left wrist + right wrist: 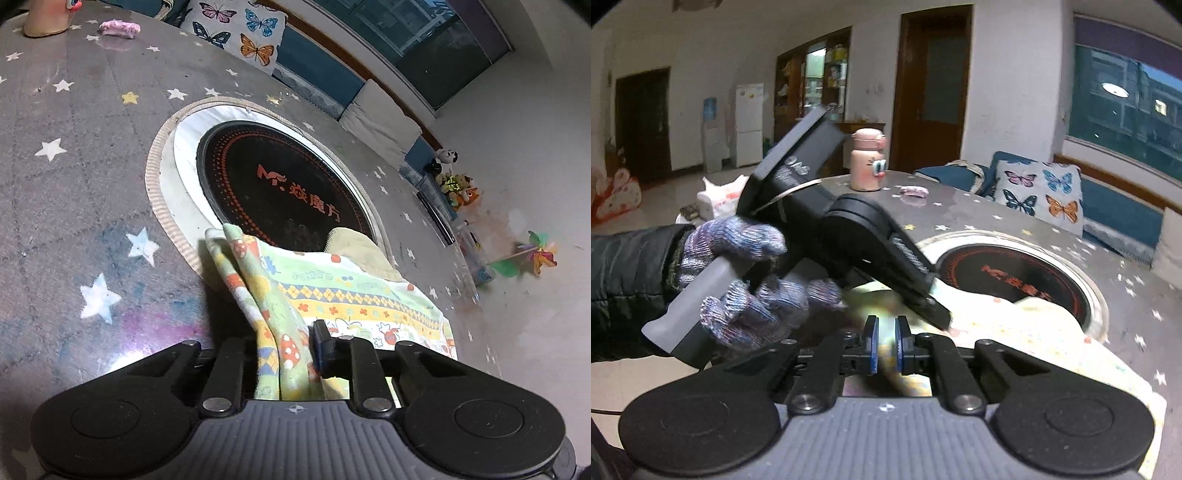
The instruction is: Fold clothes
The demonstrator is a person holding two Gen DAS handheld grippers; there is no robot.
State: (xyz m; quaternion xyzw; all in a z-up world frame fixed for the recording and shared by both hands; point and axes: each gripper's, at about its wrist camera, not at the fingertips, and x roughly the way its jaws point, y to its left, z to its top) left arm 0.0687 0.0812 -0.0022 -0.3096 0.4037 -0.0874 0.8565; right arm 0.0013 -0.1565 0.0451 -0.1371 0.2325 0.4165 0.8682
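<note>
Star-patterned counter (74, 155) with inset round hotplate (280, 184); both the left hand-held gripper (284, 350) and right hand-held gripper (886, 341) are clamped on the patterned garment (351, 291); pink bottle (866, 160) behind.

Left gripper (284, 354) pinched shut; right gripper (886, 345) clamped; gloved left hand (753, 280) gripping handle
</note>
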